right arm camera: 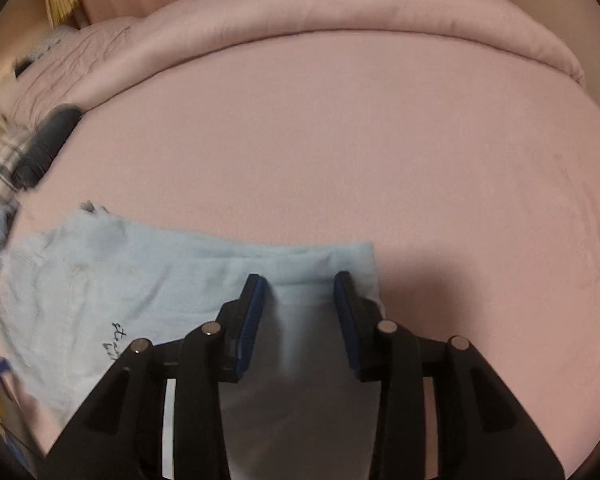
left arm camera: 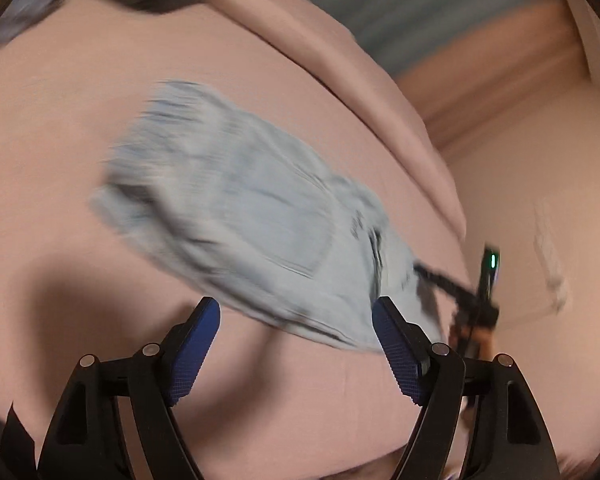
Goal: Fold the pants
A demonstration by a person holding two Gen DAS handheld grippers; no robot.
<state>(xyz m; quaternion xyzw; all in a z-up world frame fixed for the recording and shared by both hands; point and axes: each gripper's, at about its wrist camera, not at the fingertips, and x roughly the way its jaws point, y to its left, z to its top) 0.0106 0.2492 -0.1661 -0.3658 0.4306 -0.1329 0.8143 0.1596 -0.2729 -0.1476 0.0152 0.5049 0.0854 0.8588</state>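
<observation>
With both the left gripper (left arm camera: 296, 320) and the right gripper (right arm camera: 300, 294) apart and holding nothing, the folded pants (right arm camera: 140, 280) (loose on the bed (right arm camera: 380, 140)) could spring open if snagged.

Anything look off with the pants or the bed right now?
Nothing damaged or spilled. The light blue pants lie folded on the pink sheet, with slightly uneven edges at their left end. Both hand-held grippers, left and right, are open.

The left wrist view is smeared: the pants (left arm camera: 256, 216) blur, and the right gripper (left arm camera: 476, 312) beside them is just a dark streak. In the right wrist view, the clutter (right arm camera: 4, 168) is cut off at the left edge.
</observation>
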